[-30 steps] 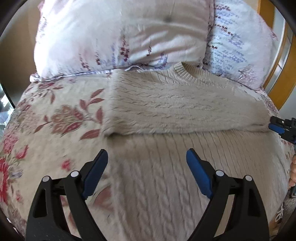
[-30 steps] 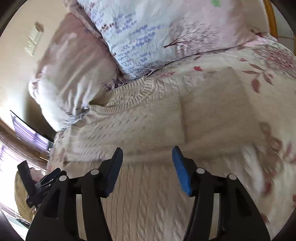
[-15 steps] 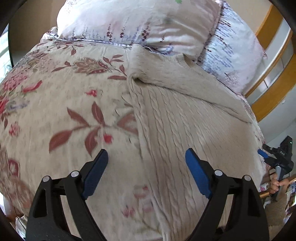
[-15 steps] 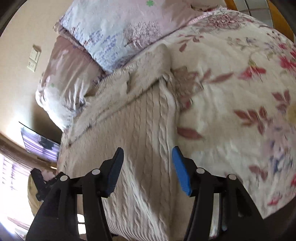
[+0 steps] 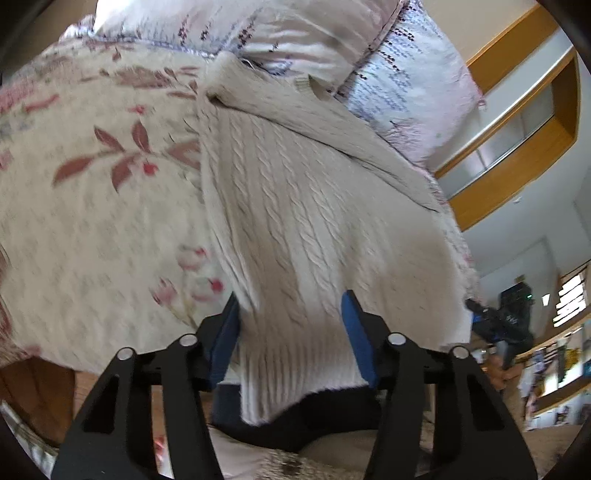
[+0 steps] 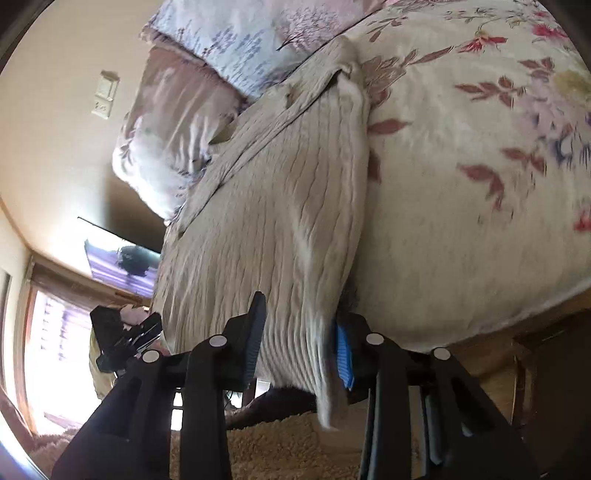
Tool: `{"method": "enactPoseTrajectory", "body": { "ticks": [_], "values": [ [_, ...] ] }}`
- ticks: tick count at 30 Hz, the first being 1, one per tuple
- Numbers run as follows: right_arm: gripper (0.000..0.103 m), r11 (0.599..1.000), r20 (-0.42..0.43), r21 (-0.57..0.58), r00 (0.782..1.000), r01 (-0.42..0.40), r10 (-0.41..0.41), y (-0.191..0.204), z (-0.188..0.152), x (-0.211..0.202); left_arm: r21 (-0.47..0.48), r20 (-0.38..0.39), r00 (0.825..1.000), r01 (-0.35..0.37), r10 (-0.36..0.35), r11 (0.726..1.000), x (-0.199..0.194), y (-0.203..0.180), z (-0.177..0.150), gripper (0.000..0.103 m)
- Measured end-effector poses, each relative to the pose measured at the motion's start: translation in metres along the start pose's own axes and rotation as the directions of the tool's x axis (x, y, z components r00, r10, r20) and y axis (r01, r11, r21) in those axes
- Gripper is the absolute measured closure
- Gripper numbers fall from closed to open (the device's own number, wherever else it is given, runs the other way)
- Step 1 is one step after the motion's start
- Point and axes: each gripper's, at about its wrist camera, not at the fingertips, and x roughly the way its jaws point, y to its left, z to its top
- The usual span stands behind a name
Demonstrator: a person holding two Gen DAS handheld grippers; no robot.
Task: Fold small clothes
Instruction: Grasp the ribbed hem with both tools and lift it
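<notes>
A cream cable-knit sweater (image 5: pixel 295 206) lies flat on the floral bedspread (image 5: pixel 92 221), collar toward the pillows, sleeves folded across the chest. Its ribbed hem hangs over the bed's near edge. My left gripper (image 5: pixel 291 332) is open, with the hem's left corner between its blue pads. The right gripper shows at the far right of this view (image 5: pixel 495 325). In the right wrist view the sweater (image 6: pixel 266 221) runs away from me, and my right gripper (image 6: pixel 299 339) is open, with the hem's right corner between its jaws. The left gripper (image 6: pixel 125 332) shows at the left.
Two floral pillows (image 5: pixel 295 33) lie at the head of the bed, behind the collar. Wooden window frames (image 5: pixel 517 122) are at the right. A wall switch (image 6: pixel 105 94) and a dark screen (image 6: pixel 122 254) are on the wall. Beige carpet (image 6: pixel 288 443) lies below the bed edge.
Both grippers have moved back from the sweater's chest to the bed's near edge and dropped low. The hem now lies between the jaws of each. The jaws have narrowed a little.
</notes>
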Motion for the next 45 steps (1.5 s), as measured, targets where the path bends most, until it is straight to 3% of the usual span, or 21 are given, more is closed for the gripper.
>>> {"method": "enactPoseTrajectory", "body": {
  "ticks": [11, 13, 14, 18, 25, 27, 30, 32, 35, 42, 45],
  "values": [
    [0.077, 0.998, -0.03, -0.063, 1.0, -0.008, 0.006, 0.014, -0.012, 0.01, -0.011, -0.02, 0.999, 0.039, -0.04, 0.999, 0.003, 0.0, -0.013, 0.077],
    [0.09, 0.997, -0.038, -0.075, 0.999, 0.005, -0.008, 0.016, -0.014, 0.012, -0.003, -0.048, 0.998, 0.045, -0.045, 0.999, 0.006, -0.002, -0.014, 0.091],
    [0.092, 0.997, -0.035, -0.082, 0.999, 0.01, -0.013, 0.017, -0.015, 0.011, 0.0, -0.06, 0.997, 0.05, -0.05, 0.999, 0.006, -0.002, -0.017, 0.095],
    [0.094, 0.988, 0.062, -0.148, 0.998, 0.031, -0.022, 0.035, -0.01, -0.001, 0.049, -0.049, 0.999, 0.027, -0.025, 0.998, 0.005, -0.01, -0.012, 0.097],
    [0.095, 0.943, 0.272, -0.288, 0.959, 0.165, -0.084, 0.07, 0.005, -0.018, 0.163, 0.124, 0.99, -0.083, 0.063, 0.983, -0.019, -0.034, 0.029, 0.097],
    [0.095, 0.926, 0.332, -0.312, 0.937, 0.214, -0.105, 0.078, 0.012, -0.018, 0.204, 0.172, 0.979, -0.141, 0.107, 0.969, -0.022, -0.044, 0.041, 0.097],
    [0.095, 0.889, 0.41, -0.341, 0.899, 0.307, -0.153, 0.09, 0.025, -0.015, 0.266, 0.251, 0.948, -0.262, 0.196, 0.928, -0.021, -0.058, 0.062, 0.097],
    [0.095, 0.864, 0.452, -0.356, 0.875, 0.356, -0.174, 0.097, 0.034, -0.013, 0.294, 0.296, 0.921, -0.339, 0.252, 0.894, -0.016, -0.067, 0.077, 0.097],
    [0.095, 0.816, 0.51, -0.379, 0.834, 0.437, -0.211, 0.109, 0.051, -0.006, 0.317, 0.367, 0.868, -0.456, 0.336, 0.832, -0.004, -0.079, 0.1, 0.097],
    [0.095, 0.75, 0.551, -0.399, 0.792, 0.527, -0.264, 0.124, 0.094, 0.022, 0.277, 0.384, 0.82, -0.541, 0.425, 0.794, 0.029, -0.079, 0.145, 0.097],
    [0.095, 0.742, 0.546, -0.397, 0.789, 0.54, -0.282, 0.124, 0.112, 0.034, 0.243, 0.364, 0.819, -0.543, 0.443, 0.804, 0.043, -0.072, 0.162, 0.097]
  ]
}}
